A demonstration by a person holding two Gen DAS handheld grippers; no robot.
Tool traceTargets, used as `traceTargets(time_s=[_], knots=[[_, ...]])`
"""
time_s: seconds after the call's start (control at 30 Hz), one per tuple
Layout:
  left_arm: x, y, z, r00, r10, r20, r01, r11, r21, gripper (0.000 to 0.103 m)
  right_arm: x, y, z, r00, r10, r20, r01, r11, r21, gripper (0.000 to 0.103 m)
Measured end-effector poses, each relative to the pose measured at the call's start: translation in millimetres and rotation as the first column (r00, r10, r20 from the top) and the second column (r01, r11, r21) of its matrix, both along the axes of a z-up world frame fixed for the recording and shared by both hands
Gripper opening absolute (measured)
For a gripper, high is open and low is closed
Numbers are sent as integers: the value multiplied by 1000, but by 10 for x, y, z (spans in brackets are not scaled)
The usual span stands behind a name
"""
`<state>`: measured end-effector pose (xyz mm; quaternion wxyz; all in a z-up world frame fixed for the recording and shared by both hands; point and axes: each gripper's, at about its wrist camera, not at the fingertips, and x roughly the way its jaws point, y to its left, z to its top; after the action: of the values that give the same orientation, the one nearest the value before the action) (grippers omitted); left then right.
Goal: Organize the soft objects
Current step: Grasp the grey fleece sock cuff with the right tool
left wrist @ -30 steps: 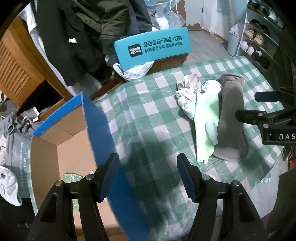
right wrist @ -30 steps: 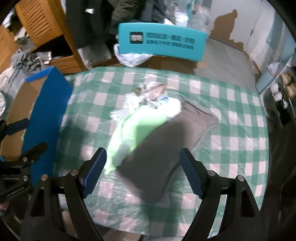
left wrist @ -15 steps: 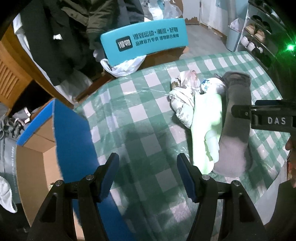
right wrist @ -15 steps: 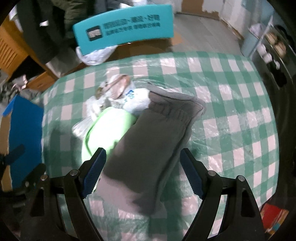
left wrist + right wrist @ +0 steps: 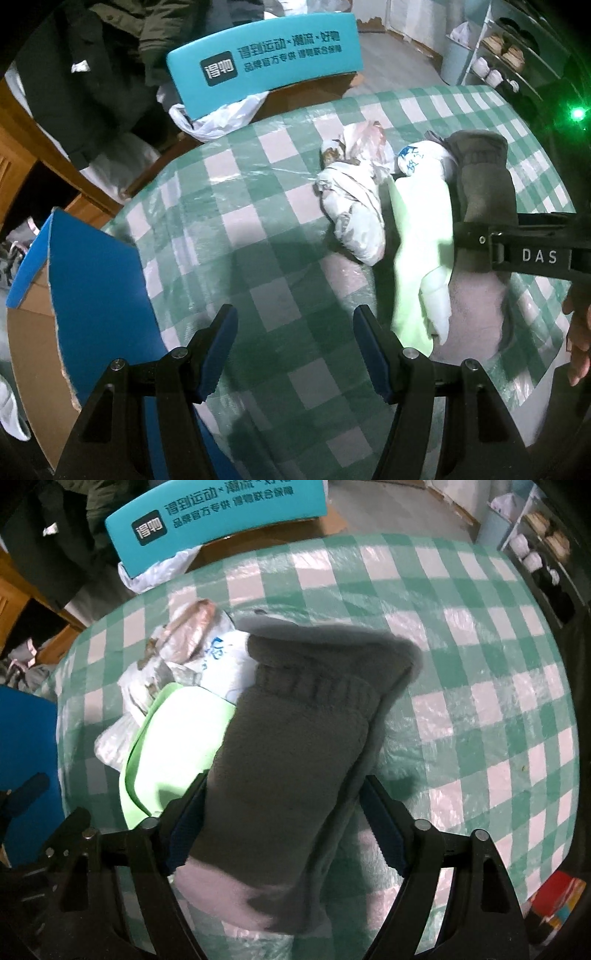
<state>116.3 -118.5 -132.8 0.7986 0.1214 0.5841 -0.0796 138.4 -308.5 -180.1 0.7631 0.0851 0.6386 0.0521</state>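
Worktop (image 5: 280, 229) under a green-and-white checked cover carries the soft things in a cluster at its middle. Box (image 5: 92, 280), cardboard with a blue flap, stands at the worktop's left edge. Teal sign (image 5: 262, 55) with white print rises behind the far edge. Grey sock (image 5: 288, 760), thick and fuzzy, lies lengthwise with its cuff toward the far side, touching the green cloth (image 5: 177, 738) on its left; crumpled white bags (image 5: 354, 214) lie beside that. Right tool (image 5: 284, 827) is open, its blue pads flanking the sock's lower half. Left tool (image 5: 295, 354) hangs open and empty over bare cover near the box
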Motion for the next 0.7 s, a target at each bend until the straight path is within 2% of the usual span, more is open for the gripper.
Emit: traceTargets(time_s=[0.03, 0.13, 0.27, 0.4, 0.7], knots=[[-2, -17, -1, 1000, -5, 1, 5, 1000, 1, 66, -16, -22, 3, 1000, -17, 4, 17, 1000, 1, 66], [-25, -50, -4, 1000, -15, 1, 15, 1000, 7, 66, -64, -77, 38, 1000, -13, 5, 13, 1000, 21, 53], [-56, -56, -1, 1000, -14, -2, 14, 1000, 14, 66, -118, -107, 81, 1000, -7, 5, 7, 999, 49, 48], [-91, -70, 33, 1000, -15, 1, 14, 1000, 18, 66, -186, -108, 138, 1000, 19, 18, -20, 999, 45, 35], [-191, -237, 119, 999, -42, 16, 41, 999, 30, 66, -342, -258, 404, 995, 58, 86, -59, 998, 7, 33]])
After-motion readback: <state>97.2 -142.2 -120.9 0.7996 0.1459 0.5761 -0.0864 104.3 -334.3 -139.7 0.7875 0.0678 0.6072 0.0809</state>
